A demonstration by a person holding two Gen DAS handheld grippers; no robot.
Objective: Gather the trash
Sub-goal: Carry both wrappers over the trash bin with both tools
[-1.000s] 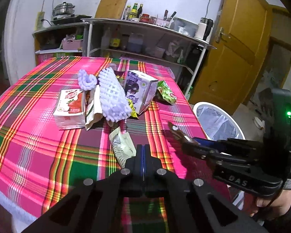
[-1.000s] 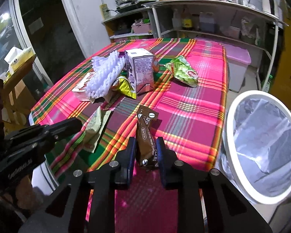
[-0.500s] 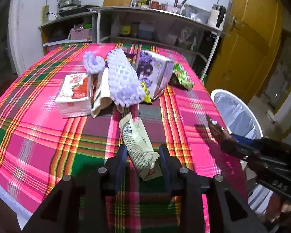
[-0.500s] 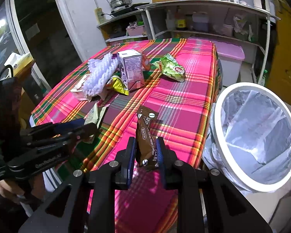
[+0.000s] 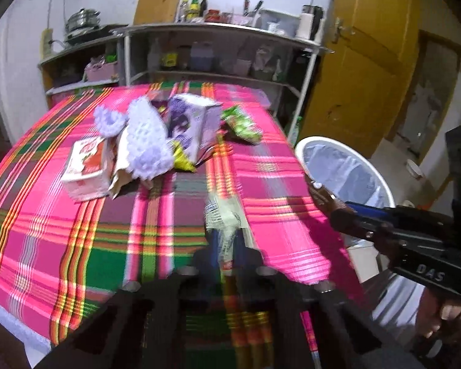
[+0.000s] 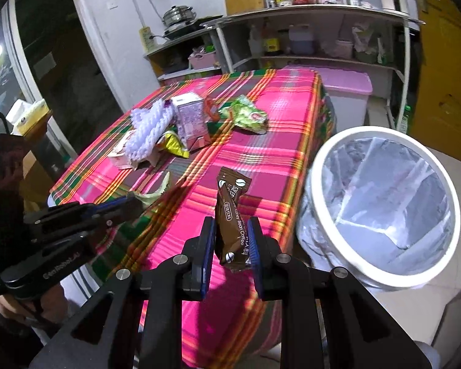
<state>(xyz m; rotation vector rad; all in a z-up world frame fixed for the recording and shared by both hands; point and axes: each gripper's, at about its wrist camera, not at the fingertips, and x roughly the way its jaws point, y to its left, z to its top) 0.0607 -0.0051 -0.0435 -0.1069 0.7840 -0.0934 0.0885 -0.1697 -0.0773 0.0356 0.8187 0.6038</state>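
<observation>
My right gripper (image 6: 230, 240) is shut on a brown coffee sachet (image 6: 233, 212) and holds it above the table's edge, left of the white bin (image 6: 381, 209) with its clear liner. It also shows in the left wrist view (image 5: 325, 196). My left gripper (image 5: 226, 246) is shut on a pale green wrapper (image 5: 224, 218), lifted off the plaid tablecloth (image 5: 61, 230); the view is blurred. The wrapper also shows in the right wrist view (image 6: 156, 193).
A pile of trash lies mid-table: a red-and-white carton (image 5: 86, 166), white foam netting (image 5: 144, 141), a purple carton (image 5: 193, 123), a yellow wrapper (image 5: 181, 163), a green packet (image 5: 242, 123). Shelves (image 5: 218, 49) and a yellow door (image 5: 362, 61) stand behind.
My left gripper closed on the pale green wrapper and lifted it off the cloth. My right gripper carried the brown sachet further toward the bin.
</observation>
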